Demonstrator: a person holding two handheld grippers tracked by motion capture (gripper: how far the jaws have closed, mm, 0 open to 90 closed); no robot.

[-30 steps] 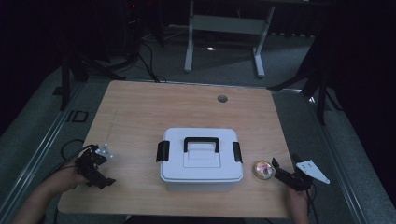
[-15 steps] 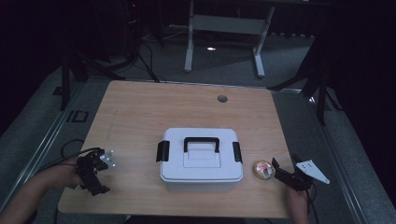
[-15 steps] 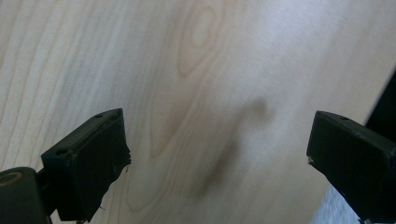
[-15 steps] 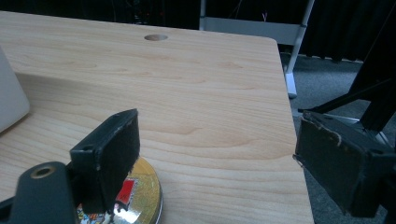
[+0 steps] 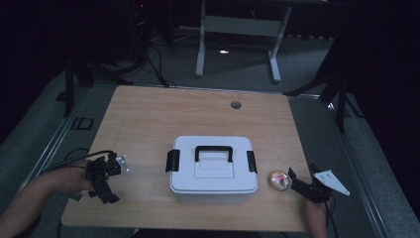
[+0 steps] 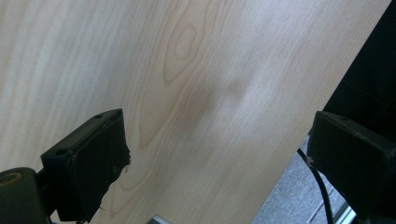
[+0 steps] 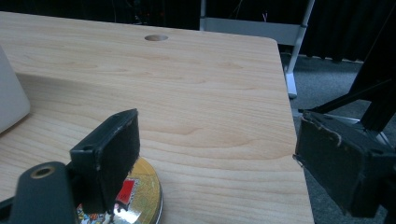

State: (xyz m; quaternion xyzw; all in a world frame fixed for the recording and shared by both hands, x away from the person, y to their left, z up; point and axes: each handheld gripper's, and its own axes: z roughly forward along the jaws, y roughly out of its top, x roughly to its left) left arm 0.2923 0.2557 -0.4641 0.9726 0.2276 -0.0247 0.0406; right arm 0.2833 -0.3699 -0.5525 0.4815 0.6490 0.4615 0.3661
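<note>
While the right claw (image 5: 297, 181) sits planted at the near right corner of the tabletop (image 5: 198, 119), all the movement is over on the left: the left claw (image 5: 105, 174) has swung round from a second ago, tipping from a sideways pose toward the tabletop's near edge, and its hand has slid a touch back toward the person. The left gripper view confirms the new attitude, with both pads spread wide over bare wood grain and nothing between them, so that claw is released and empty. My read is that the left side is resetting rather than working, which leaves the action to the right.

And the right is where the prize lies. The small round tin (image 5: 279, 180), gold-rimmed with a colourful printed lid, rests flat on the tabletop just right of the white storage box (image 5: 213, 166), whose black handle and side latches look shut. In the right gripper view the tin (image 7: 140, 198) peeks out from under the left-hand jaw, touching or nearly touching its tip, I cannot tell which, while the other jaw stands far off beyond the tabletop's edge. So the right claw (image 7: 215, 158) is wide open, gripping nothing, and the tin is off to one side of the gap, not centred in it. A sideways shift toward the box looks needed before any squeeze.
</note>
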